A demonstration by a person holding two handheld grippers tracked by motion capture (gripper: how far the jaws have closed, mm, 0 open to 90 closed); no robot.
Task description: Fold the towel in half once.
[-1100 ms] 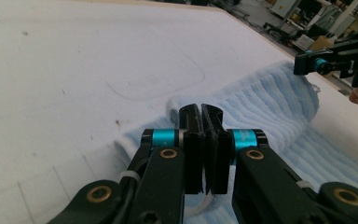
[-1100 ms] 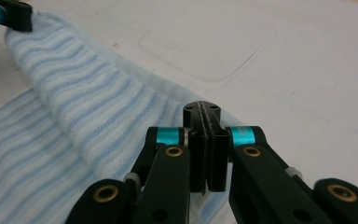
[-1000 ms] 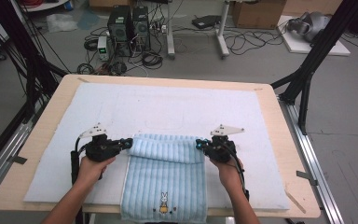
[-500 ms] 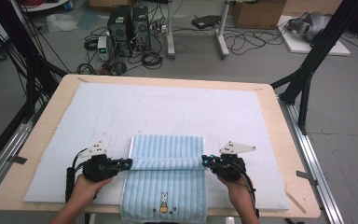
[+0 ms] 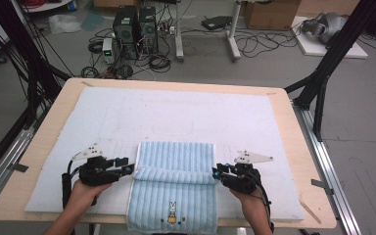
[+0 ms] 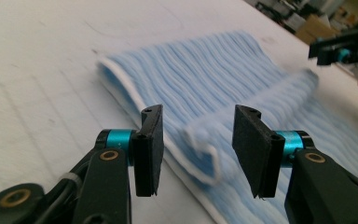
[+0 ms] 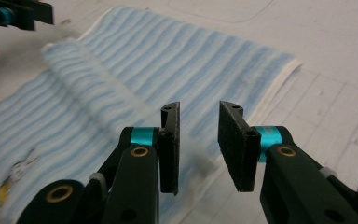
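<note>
A light blue striped towel (image 5: 176, 161) with white edging and a small rabbit motif (image 5: 172, 220) lies on the white mat, its far part folded over toward the person. My left gripper (image 5: 127, 167) is at the left end of the folded-over edge. Its jaws have just been opening and stand open (image 6: 198, 126), with a loose towel corner (image 6: 205, 144) lying between them untouched. My right gripper (image 5: 216, 172) is at the right end. Its jaws have also just been opening and stand open (image 7: 199, 116) above the towel (image 7: 168, 60), gripping nothing.
The white mat (image 5: 186, 117) covers most of the wooden table (image 5: 303, 147). The towel's near end hangs over the table's front edge. Black frame posts stand at both sides, with computers, cables and boxes on the floor beyond.
Both grippers drew the towel's raised edge toward the person, then opened and let it go. The edge now rests as a soft ridge across the towel.
</note>
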